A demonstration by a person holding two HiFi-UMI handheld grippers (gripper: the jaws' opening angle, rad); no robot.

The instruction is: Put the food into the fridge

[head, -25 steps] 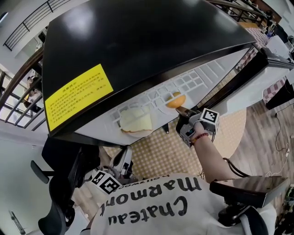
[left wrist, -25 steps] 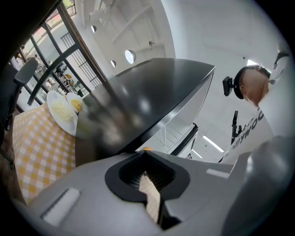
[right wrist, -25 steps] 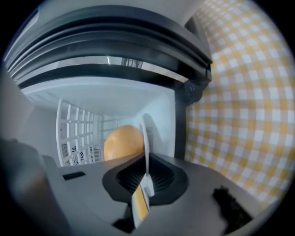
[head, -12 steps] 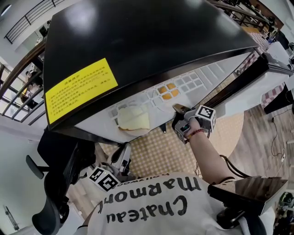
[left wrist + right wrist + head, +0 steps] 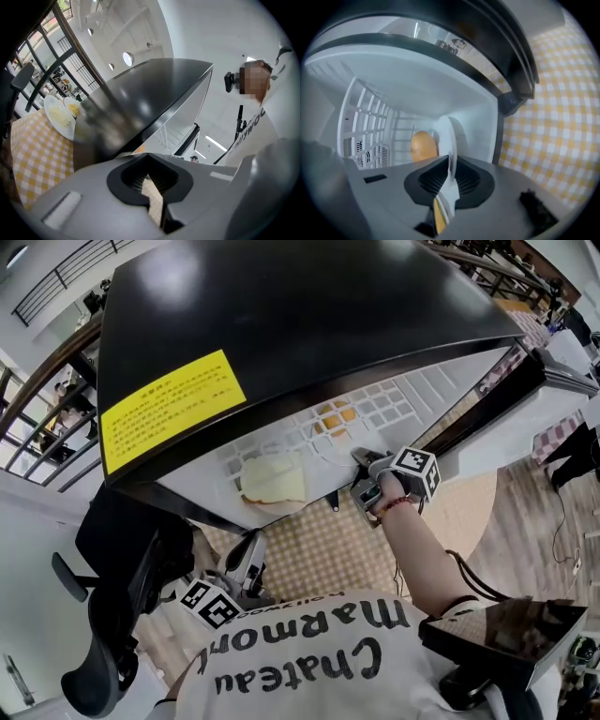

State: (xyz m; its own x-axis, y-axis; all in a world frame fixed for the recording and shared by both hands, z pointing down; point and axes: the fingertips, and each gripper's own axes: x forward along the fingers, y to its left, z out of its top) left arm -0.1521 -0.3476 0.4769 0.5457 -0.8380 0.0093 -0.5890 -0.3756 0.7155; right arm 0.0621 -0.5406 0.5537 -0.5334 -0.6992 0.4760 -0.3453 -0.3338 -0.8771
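Nearest is the person's white shirt [image 5: 309, 652], its print upside down in the head view: "Chateau Marmont", with a smaller line above it that is too small to be sure of.

Just past the shirt, low on the left, is the left gripper [image 5: 248, 561]. It hangs over the yellow-check cloth [image 5: 319, 549]. Its own view shows the jaws pressed together with nothing between them, only a sliver of check cloth showing through the slit.

Further out is the right gripper [image 5: 364, 457], at the mouth of the fridge [image 5: 309, 315]. In its own view the jaws are pinched nearly closed on the rim of a white plate [image 5: 444, 136]. The plate stands edge-on between the pads and reaches into the white interior. On the plate, inside the fridge, sits an orange-brown bun [image 5: 423, 146]. From above it shows only as orange patches behind the white shelf grid.

Left of that gripper, a bread plate [image 5: 274, 484] with a pale slice shows against the white. I cannot tell whether it is inside or just in front.

Farthest is the fridge's glossy black top, which carries a yellow label [image 5: 173, 411]. Its black print is too small to read.
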